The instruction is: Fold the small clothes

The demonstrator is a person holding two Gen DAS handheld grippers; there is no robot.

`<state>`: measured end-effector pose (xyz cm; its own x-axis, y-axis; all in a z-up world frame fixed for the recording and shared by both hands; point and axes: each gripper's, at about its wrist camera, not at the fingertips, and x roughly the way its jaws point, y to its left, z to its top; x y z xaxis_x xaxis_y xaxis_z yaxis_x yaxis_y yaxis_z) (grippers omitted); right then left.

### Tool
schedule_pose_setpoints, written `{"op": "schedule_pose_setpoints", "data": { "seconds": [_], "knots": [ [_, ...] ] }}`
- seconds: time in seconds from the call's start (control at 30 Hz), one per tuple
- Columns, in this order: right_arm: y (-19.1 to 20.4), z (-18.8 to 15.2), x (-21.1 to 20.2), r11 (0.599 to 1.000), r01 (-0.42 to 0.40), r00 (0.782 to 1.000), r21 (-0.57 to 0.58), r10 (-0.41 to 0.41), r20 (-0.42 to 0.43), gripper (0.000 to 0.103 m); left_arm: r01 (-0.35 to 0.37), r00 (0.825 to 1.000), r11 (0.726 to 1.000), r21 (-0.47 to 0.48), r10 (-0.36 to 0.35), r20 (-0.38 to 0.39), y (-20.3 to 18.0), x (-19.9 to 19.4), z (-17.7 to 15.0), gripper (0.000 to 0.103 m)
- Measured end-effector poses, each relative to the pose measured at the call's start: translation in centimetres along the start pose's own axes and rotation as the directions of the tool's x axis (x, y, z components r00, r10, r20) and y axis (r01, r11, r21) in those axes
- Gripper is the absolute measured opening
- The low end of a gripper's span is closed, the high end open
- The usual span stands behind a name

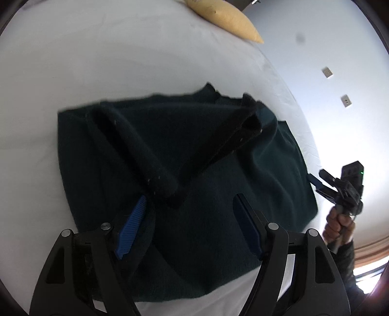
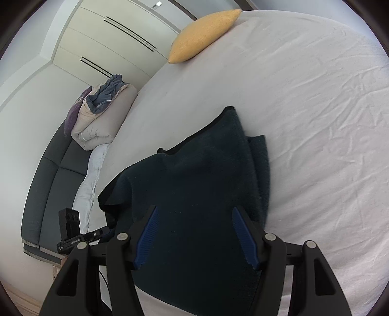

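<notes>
Sweater (image 1: 184, 184) on bed (image 1: 97, 68), pillow (image 1: 226, 17) behind

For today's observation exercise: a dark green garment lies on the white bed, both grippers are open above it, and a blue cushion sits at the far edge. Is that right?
One detail is wrong: the cushion is yellow, not blue, as the right wrist view shows. The rest holds: the dark green garment lies on the white bed, with the left gripper and right gripper open above it.
</notes>
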<state>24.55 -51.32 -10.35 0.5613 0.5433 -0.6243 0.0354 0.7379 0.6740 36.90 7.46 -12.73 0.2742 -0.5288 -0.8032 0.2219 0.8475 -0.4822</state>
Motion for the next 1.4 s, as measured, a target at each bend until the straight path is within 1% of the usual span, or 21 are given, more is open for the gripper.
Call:
{"op": "schedule_pose_setpoints", "data": {
  "seconds": [0.1, 0.13, 0.23, 0.27, 0.33, 0.43, 0.47, 0.5, 0.57, 0.6, 0.7, 0.8, 0.83, 0.9, 1.0, 1.03, 1.17, 1.2, 1.23, 1.3, 1.4],
  "knots": [
    [0.4, -0.1, 0.0, 1.0, 0.002, 1.0, -0.006, -0.002, -0.001, 0.066, -0.174, 0.981, 0.983, -0.058, 0.178, 0.072, 1.2, -0.6, 2.0, 0.071],
    [0.4, -0.3, -0.1, 1.0, 0.003, 1.0, -0.002, -0.003, 0.004, 0.066, -0.231, 0.965, 0.97, -0.071, 0.238, 0.109, 1.9, -1.1, 2.8, 0.071],
    [0.4, -0.5, -0.3, 1.0, -0.001, 1.0, 0.014, 0.001, 0.022, 0.066, -0.392, 0.884, 0.908, -0.147, 0.416, 0.214, 3.8, -3.0, 4.6, 0.071],
    [0.4, -0.5, -0.4, 1.0, 0.001, 1.0, 0.017, -0.002, 0.024, 0.066, -0.388, 0.878, 0.903, -0.182, 0.423, 0.226, 4.3, -3.7, 4.7, 0.071],
    [0.7, -0.7, -0.6, 1.0, -0.008, 1.0, 0.008, 0.007, 0.027, 0.066, -0.279, 0.9, 0.945, -0.169, 0.319, 0.297, 3.6, -5.8, 4.2, 0.071],
    [1.8, -1.1, -0.5, 0.999, -0.027, 0.999, -0.041, 0.028, 0.017, 0.066, -0.193, 0.959, 0.971, 0.143, 0.156, 0.236, -1.3, -5.5, 2.9, 0.071],
    [2.0, -1.1, -0.4, 0.999, -0.025, 1.0, -0.045, 0.026, 0.015, 0.066, -0.162, 0.977, 0.951, 0.265, 0.116, 0.179, -3.3, -4.5, 2.1, 0.071],
    [2.2, -1.2, -0.3, 0.998, -0.034, 0.999, -0.046, 0.035, 0.013, 0.066, -0.183, 0.981, 0.909, 0.375, 0.144, 0.129, -5.1, -3.1, 1.1, 0.071],
    [2.5, -1.3, 0.1, 0.998, -0.06, 0.998, -0.033, 0.06, 0.011, 0.066, -0.253, 0.966, 0.831, 0.496, 0.242, 0.089, -6.8, -0.2, -0.3, 0.072],
    [2.5, -1.4, 0.1, 0.998, -0.064, 0.998, -0.029, 0.065, 0.009, 0.066, -0.251, 0.966, 0.831, 0.496, 0.25, 0.07, -6.8, 0.8, -0.2, 0.071],
    [2.7, -1.7, 0.2, 0.998, -0.063, 0.998, -0.032, 0.063, 0.002, 0.066, -0.325, 0.945, 0.856, 0.402, 0.313, 0.096, -4.4, 2.2, 1.6, 0.069],
    [2.5, -1.9, -0.5, 0.998, -0.052, 0.999, -0.028, 0.052, 0.013, 0.066, -0.432, 0.897, 0.874, 0.222, 0.392, 0.204, -0.6, -0.1, 4.7, 0.068],
    [2.3, -1.9, -0.8, 0.999, -0.05, 0.999, -0.022, 0.05, 0.022, 0.066, -0.485, 0.861, 0.862, 0.146, 0.441, 0.254, 0.7, -1.5, 5.6, 0.068],
    [1.8, -1.8, -1.6, 0.999, -0.034, 0.998, -0.011, 0.035, 0.051, 0.066, -0.51, 0.815, 0.86, -0.007, 0.485, 0.317, 3.6, -4.8, 6.5, 0.071],
    [1.0, -1.8, -2.7, 1.0, -0.015, 0.995, 0.007, 0.014, 0.097, 0.066, -0.51, 0.792, 0.854, -0.107, 0.514, 0.329, 5.8, -7.1, 5.8, 0.074],
    [0.9, -1.8, -2.8, 1.0, -0.007, 0.995, 0.005, 0.006, 0.102, 0.066, -0.495, 0.805, 0.862, -0.106, 0.501, 0.318, 5.9, -7.4, 5.1, 0.074],
    [1.0, -2.3, -2.9, 0.999, 0.04, 0.994, -0.025, -0.038, 0.098, 0.066, -0.273, 0.926, 0.961, -0.042, 0.275, 0.259, 7.2, -7.4, 2.7, 0.074],
    [1.1, -2.4, -2.9, 0.998, 0.049, 0.994, -0.031, -0.046, 0.095, 0.066, -0.242, 0.942, 0.97, -0.024, 0.24, 0.233, 6.9, -6.7, 2.6, 0.074],
    [1.1, -2.5, -2.8, 0.997, 0.065, 0.994, -0.038, -0.061, 0.093, 0.066, -0.235, 0.95, 0.972, -0.002, 0.23, 0.212, 6.2, -6.2, 1.6, 0.074],
    [1.2, -2.6, -3.0, 0.995, 0.092, 0.991, -0.049, -0.087, 0.098, 0.066, -0.288, 0.934, 0.957, 0.014, 0.278, 0.223, 6.2, -6.6, 1.4, 0.074],
    [1.6, -2.8, -3.3, 0.986, 0.139, 0.985, -0.087, -0.129, 0.113, 0.066, -0.276, 0.921, 0.959, -0.056, 0.281, 0.268, 5.7, -8.2, -0.7, 0.074]
  ]
}}
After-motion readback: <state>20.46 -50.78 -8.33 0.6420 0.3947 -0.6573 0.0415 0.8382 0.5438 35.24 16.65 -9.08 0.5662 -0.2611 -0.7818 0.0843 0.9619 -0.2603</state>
